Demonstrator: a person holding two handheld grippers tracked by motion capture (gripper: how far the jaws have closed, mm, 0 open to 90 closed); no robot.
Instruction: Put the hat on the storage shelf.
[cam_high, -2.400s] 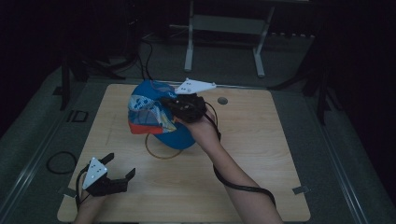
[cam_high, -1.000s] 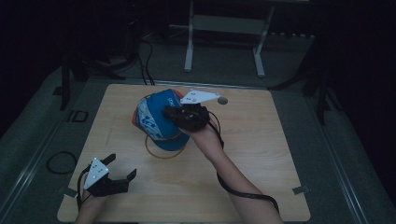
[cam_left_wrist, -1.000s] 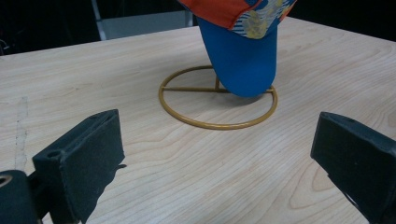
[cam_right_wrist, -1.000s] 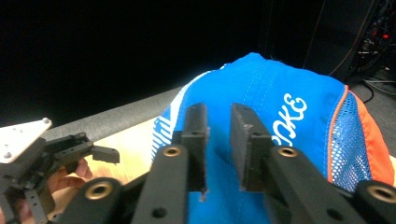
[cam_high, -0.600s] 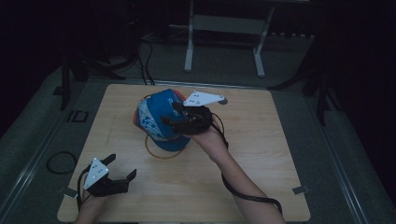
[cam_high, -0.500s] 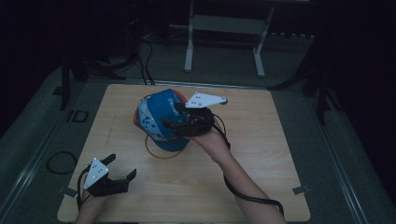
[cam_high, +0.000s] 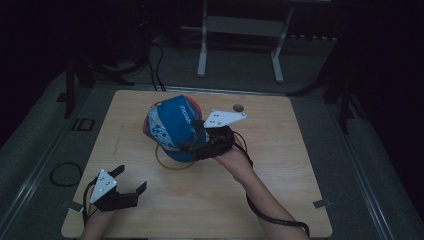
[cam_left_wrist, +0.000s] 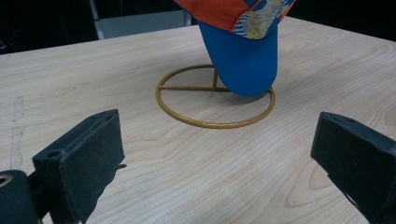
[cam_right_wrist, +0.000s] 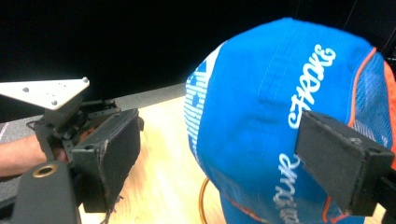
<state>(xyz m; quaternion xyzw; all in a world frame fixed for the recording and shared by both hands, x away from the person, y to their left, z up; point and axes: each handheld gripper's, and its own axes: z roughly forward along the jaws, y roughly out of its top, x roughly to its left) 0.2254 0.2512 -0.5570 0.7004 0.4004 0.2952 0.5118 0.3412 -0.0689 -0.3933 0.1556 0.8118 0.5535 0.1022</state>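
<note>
Blue cap (cam_high: 175, 127): perched on the gold wire stand (cam_high: 172, 162), mid-table toward the far side, brim hanging down over the stand's ring.

My right gripper (cam_high: 192, 150): at the cap's near right side; jaws have just been opening and stand wide, the cap between them, pads off the cloth.

My left gripper (cam_high: 131, 181): near left corner of the wooden table (cam_high: 300, 165), jaws wide apart, nothing between them, well apart from the cap.

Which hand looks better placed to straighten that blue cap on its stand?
Probably the right. Its tool sits against the cap on the gold wire stand, jaws just opened with the cap's side between them. The left tool rests open near the table's front corner, well apart from the cap.
</note>
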